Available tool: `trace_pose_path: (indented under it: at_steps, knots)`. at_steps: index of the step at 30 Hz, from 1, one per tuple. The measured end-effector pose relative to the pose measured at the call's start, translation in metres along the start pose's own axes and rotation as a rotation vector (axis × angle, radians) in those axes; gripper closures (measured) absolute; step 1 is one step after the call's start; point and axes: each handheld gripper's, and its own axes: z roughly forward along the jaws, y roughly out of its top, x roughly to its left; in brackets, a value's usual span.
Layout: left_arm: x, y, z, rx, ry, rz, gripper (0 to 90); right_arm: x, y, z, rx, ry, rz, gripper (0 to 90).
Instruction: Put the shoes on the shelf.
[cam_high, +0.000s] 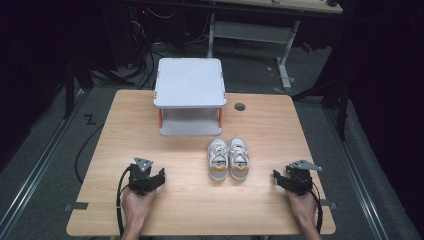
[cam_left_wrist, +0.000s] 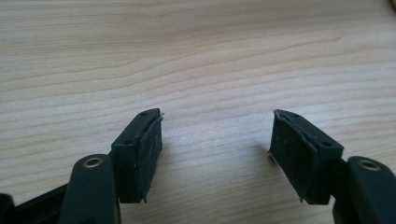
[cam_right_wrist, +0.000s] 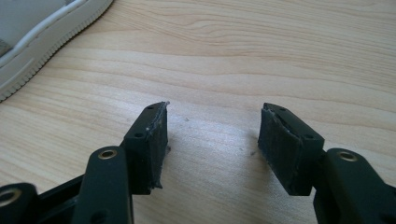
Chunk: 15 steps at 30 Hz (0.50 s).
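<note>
A pair of small white shoes (cam_high: 228, 158) with tan heels stands side by side on the wooden table (cam_high: 190, 200), toes toward a white two-level shelf (cam_high: 189, 95) at the back. My left gripper (cam_high: 161, 176) rests low on the table at the front left, open, with bare wood between its jaws (cam_left_wrist: 217, 116). At the front right my right gripper (cam_high: 276, 176) is also open and empty (cam_right_wrist: 214, 108). A white shoe sole (cam_right_wrist: 42, 32) shows at the top left of the right gripper view.
A round cable hole (cam_high: 240, 106) sits in the table right of the shelf. Beyond the table's far edge stand a desk frame (cam_high: 280, 35) and cables on a dark floor. Bare wood lies between the grippers and the shoes.
</note>
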Motion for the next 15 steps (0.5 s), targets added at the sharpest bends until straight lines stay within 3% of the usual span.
trace_pose_path:
  at_steps: [2,5,6,8,9,10,11,13,14,15]
  knots:
    - [-0.005,0.002,-0.003,-0.019,-0.027,-0.024,33.9,0.000,0.000,0.000,0.000,-0.003,0.002,41.0]
    - [-0.027,0.012,-0.011,-0.045,-0.076,0.029,32.8,0.000,0.001,0.001,0.001,-0.002,-0.003,39.1]
    - [-0.027,0.012,-0.011,-0.045,-0.076,0.029,32.8,0.000,0.001,0.001,0.001,-0.002,-0.003,39.1]
    - [-0.050,0.024,-0.017,-0.064,-0.139,0.074,32.5,0.000,0.001,0.001,0.003,0.003,-0.006,37.7]
    - [-0.050,0.024,-0.017,-0.064,-0.139,0.074,32.4,0.000,0.001,0.001,0.003,0.004,-0.007,37.7]
    - [-0.067,0.033,-0.021,-0.066,-0.194,0.106,32.3,0.000,0.001,0.001,0.003,0.004,-0.007,37.6]
    - [-0.067,0.033,-0.021,-0.066,-0.194,0.106,32.2,0.000,0.001,0.001,0.003,0.004,-0.007,37.5]
    - [-0.083,0.041,-0.022,-0.065,-0.232,0.126,32.2,0.001,0.001,0.001,0.004,0.004,-0.004,37.3]
    - [-0.097,0.048,-0.022,-0.062,-0.275,0.144,32.9,0.001,0.001,0.001,0.005,0.005,-0.002,37.1]
    - [-0.097,0.048,-0.022,-0.062,-0.275,0.144,33.0,0.001,0.001,0.001,0.005,0.005,-0.002,37.1]
